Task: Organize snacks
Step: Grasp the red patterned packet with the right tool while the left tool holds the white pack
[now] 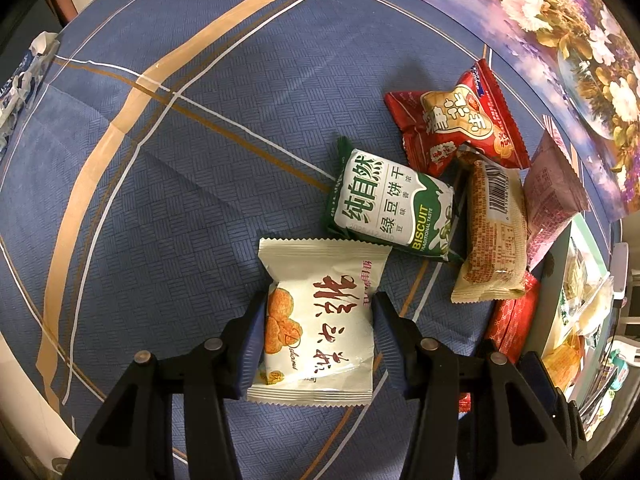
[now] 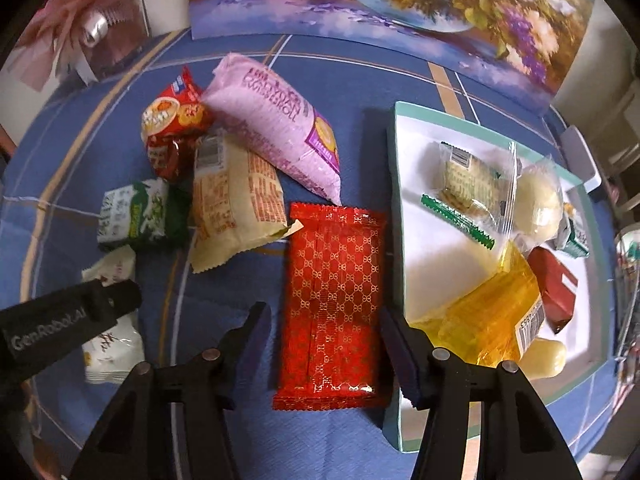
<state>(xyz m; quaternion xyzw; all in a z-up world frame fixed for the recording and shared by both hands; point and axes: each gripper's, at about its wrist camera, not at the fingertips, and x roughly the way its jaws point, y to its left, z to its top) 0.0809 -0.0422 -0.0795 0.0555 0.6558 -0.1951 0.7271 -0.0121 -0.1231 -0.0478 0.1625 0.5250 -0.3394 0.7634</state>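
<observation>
Your counter (image 1: pixel 200 160) wears matt woven cloth. The white snack packet (image 1: pixel 320 320) is glossy plastic film, the red patterned packet (image 2: pixel 332 300) shiny foil-like wrap, the tray (image 2: pixel 424 240) smooth.

Open blue tablecloth (image 1: pixel 200 160) lies left; snack pile (image 2: pixel 240 168) and tray (image 2: pixel 400 240) crowd the right.

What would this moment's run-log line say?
left gripper: shut on white packet | right gripper: astride red packet, pads clear | tray: part filled
</observation>
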